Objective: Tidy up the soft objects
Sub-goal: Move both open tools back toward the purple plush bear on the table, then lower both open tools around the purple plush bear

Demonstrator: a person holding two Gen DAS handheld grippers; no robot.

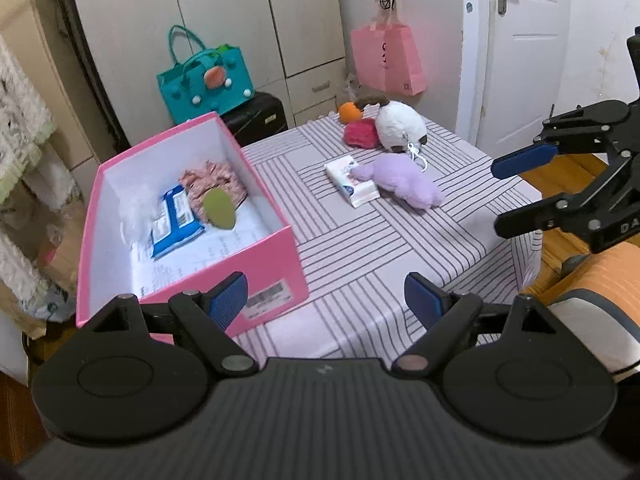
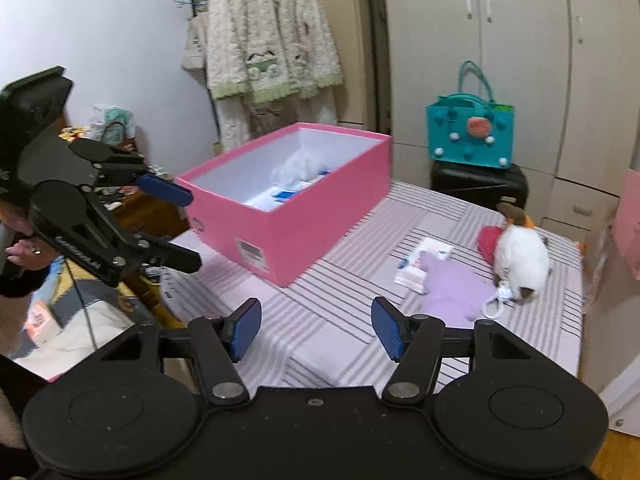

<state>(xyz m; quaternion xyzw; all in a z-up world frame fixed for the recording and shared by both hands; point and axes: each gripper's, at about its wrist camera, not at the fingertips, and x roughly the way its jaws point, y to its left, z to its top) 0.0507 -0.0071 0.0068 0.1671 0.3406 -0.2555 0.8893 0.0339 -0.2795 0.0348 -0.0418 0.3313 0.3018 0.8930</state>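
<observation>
Organizing soft objects, midway through the sorting. The pink box [image 1: 192,216] stands open on the striped tabletop [image 1: 360,248] and already holds a blue-and-white packet [image 1: 176,220], a patterned pink cloth [image 1: 216,182] and a green oval piece [image 1: 219,210]. Still outside it, grouped near the far corner of the tabletop, are a purple plush [image 1: 404,184] lying partly over a white tissue pack [image 1: 352,184], a white plush with a keyring [image 1: 400,126], a red soft piece [image 1: 362,133] touching it, and an orange ball [image 1: 349,111] behind. The left claw [image 1: 326,300] is released, its blue pads wide apart with nothing between them, poised over the near edge of the tabletop beside the box. The right claw [image 2: 316,328] is likewise released and empty, and faces the purple plush from the near side. The step in hand appears to be an approach for the next pick-up. The next move probably calls for carrying one claw forward over the purple plush, closing on its soft body rather than on the pack beneath, then lifting it across into the box.
</observation>
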